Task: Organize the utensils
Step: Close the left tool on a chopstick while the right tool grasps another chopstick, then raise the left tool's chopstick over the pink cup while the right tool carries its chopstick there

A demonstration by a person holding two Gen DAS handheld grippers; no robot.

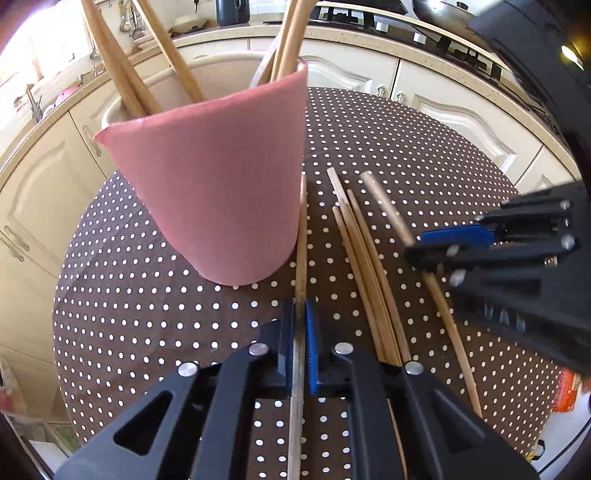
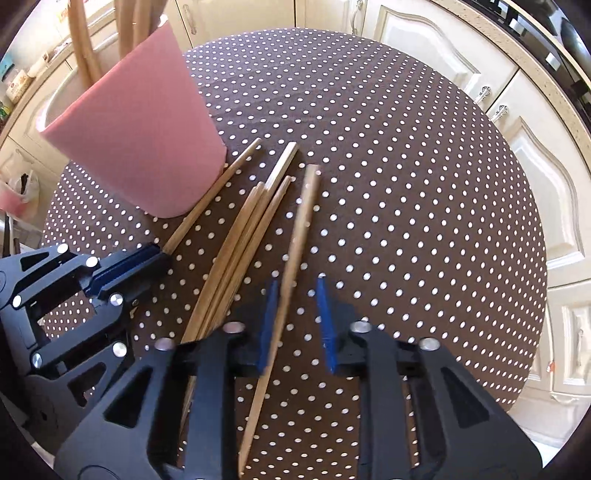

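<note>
A pink cup (image 1: pixel 221 184) stands on the dotted table and holds several wooden chopsticks (image 1: pixel 122 70); it also shows in the right wrist view (image 2: pixel 140 140). My left gripper (image 1: pixel 300 314) is shut on one chopstick (image 1: pixel 302 236) that lies beside the cup's base; the left gripper also shows in the right wrist view (image 2: pixel 144 258). My right gripper (image 2: pixel 295 291) is open around another chopstick (image 2: pixel 301 221), which lies between its blue pads. The right gripper also shows in the left wrist view (image 1: pixel 439 245). A bundle of loose chopsticks (image 2: pixel 243 236) lies between the two.
The round table has a brown cloth with white dots (image 2: pixel 388 184). Cream kitchen cabinets (image 2: pixel 535 166) curve around behind it. A counter with a stove (image 1: pixel 369 18) is at the back.
</note>
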